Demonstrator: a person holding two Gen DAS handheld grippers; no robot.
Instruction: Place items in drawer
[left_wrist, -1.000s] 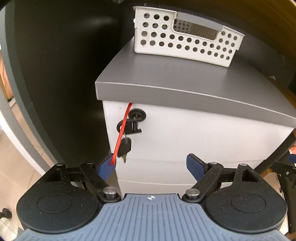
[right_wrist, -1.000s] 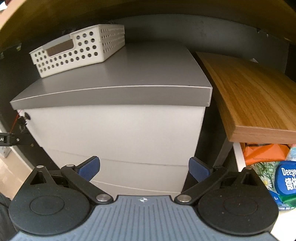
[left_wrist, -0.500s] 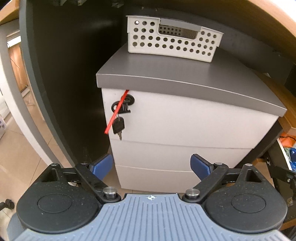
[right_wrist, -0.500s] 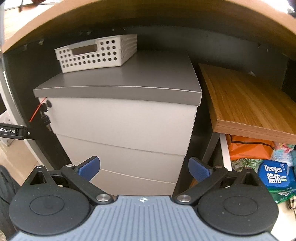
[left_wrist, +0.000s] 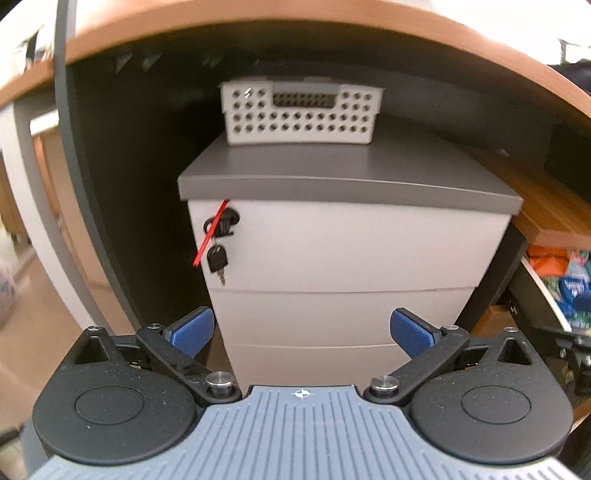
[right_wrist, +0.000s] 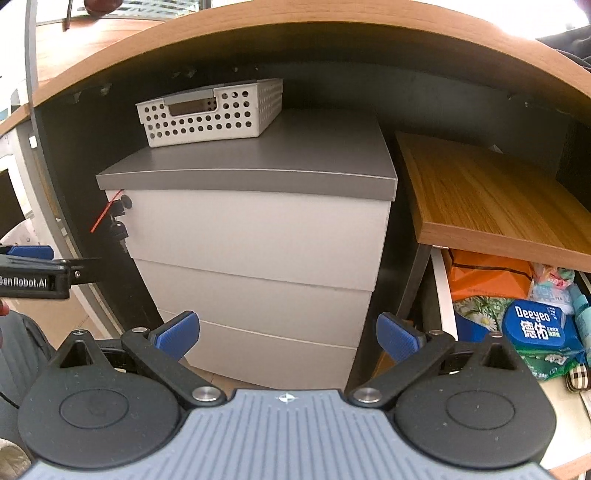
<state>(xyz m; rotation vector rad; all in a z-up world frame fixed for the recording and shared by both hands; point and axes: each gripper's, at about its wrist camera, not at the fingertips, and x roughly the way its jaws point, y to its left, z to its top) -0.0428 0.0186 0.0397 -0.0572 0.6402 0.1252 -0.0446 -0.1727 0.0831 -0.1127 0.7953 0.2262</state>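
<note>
A white drawer cabinet with a grey top stands under a wooden desk, its three drawer fronts closed; it shows too in the right wrist view. A key on a red tag hangs from the lock at its upper left. My left gripper is open and empty, some way back from the lower drawers. My right gripper is open and empty too, in front of the cabinet's lower right corner. To the right, an open drawer holds packets, among them a blue wipes pack and an orange bag.
A white perforated basket sits at the back of the cabinet top, also in the right wrist view. A wooden shelf juts out on the right above the open drawer. The desk top arches overhead. The left gripper's side shows at far left.
Both grippers have pulled back and away from the cabinet, so it looks smaller and the desk's underside and the open drawer of packets have come into view. Both stay open.
</note>
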